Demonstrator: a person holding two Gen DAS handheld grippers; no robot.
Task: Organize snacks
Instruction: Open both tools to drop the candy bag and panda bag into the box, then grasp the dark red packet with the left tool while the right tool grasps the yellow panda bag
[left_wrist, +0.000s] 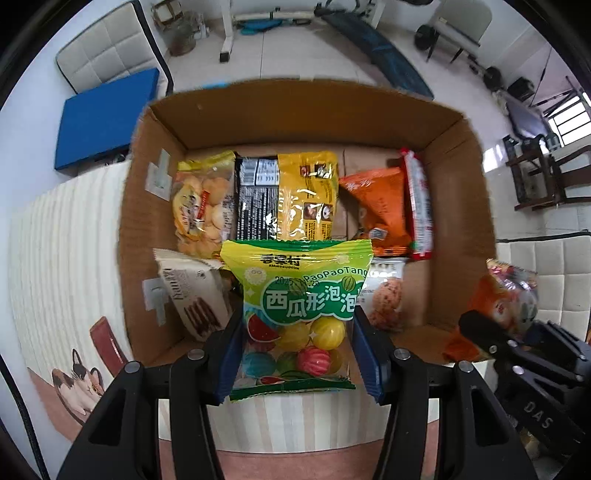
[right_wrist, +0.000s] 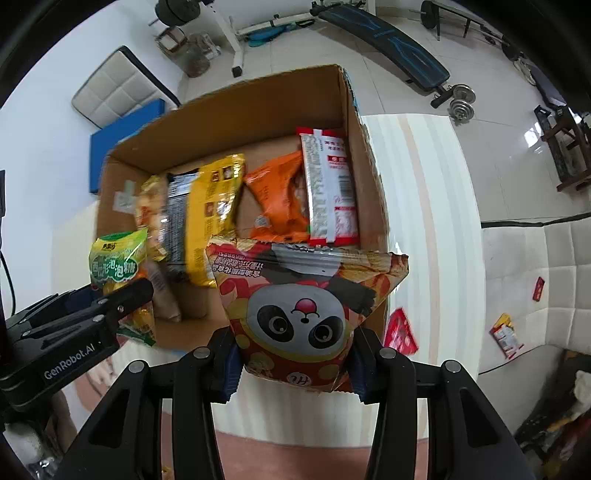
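Between the blue pads of the left gripper (left_wrist: 297, 354) hangs a green-and-yellow bubble gum bag (left_wrist: 295, 314), clamped at both side edges, coloured gum balls showing through its clear lower half. Beyond its fingertips lies the open cardboard box (left_wrist: 306, 110), the bag's top edge over the near part of the box floor. Just past the bag, to its left, a white biscuit packet (left_wrist: 192, 295) leans in the box, and to its right lies a cookie packet (left_wrist: 386, 295). Farther along stand a bag of small round biscuits (left_wrist: 201, 206), a black packet (left_wrist: 256, 199), a yellow packet (left_wrist: 308, 195), an orange packet (left_wrist: 380, 206) and a red-and-white packet (left_wrist: 419, 206) against the right wall.

The right gripper (right_wrist: 293, 365) is clenched on a red panda-printed snack bag (right_wrist: 299, 314), upside down, its upper edge reaching over the box's near rim. Off to its right, a red packet (right_wrist: 400, 332) lies on the striped cloth (right_wrist: 424, 166).
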